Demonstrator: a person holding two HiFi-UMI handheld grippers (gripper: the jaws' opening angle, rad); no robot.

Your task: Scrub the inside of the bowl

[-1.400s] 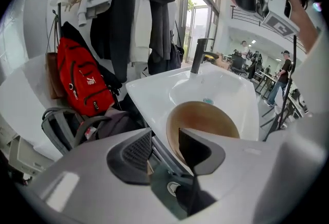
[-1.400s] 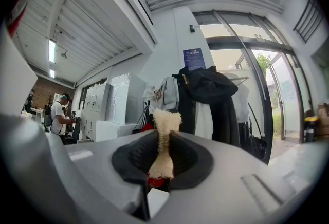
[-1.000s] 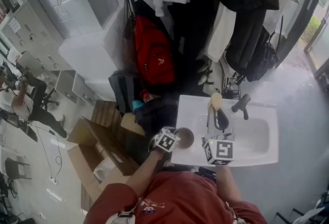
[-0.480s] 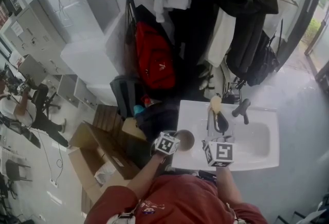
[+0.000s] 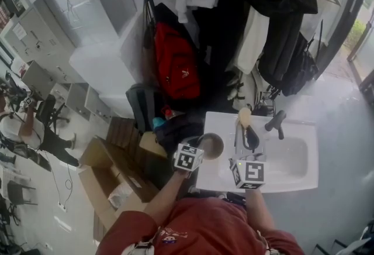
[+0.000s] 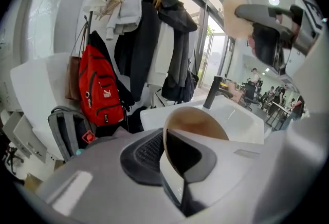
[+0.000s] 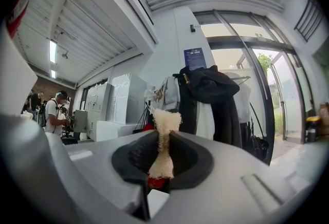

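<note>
A small brown bowl [image 5: 211, 145] is at the left edge of the white sink [image 5: 292, 157]. My left gripper [image 5: 200, 152] is shut on the bowl's rim. In the left gripper view the bowl [image 6: 198, 124] stands on edge between the pads of the left gripper [image 6: 167, 142], its hollow facing right. My right gripper [image 5: 248, 138] is over the sink, shut on a cream sponge [image 5: 245, 114] that sticks out past its tips. In the right gripper view the sponge [image 7: 163, 138] is pinched in the right gripper [image 7: 163, 159]. The sponge and the bowl are apart.
A black tap [image 5: 274, 120] stands at the sink's back edge. A red backpack [image 5: 174, 64] and dark coats [image 5: 274, 8] hang behind the sink. Open cardboard boxes [image 5: 111, 175] lie on the floor to the left. A person [image 5: 35, 128] sits far left.
The bowl has shifted a little farther up in the head view, with the left gripper. The right gripper and sponge have stayed almost still.
</note>
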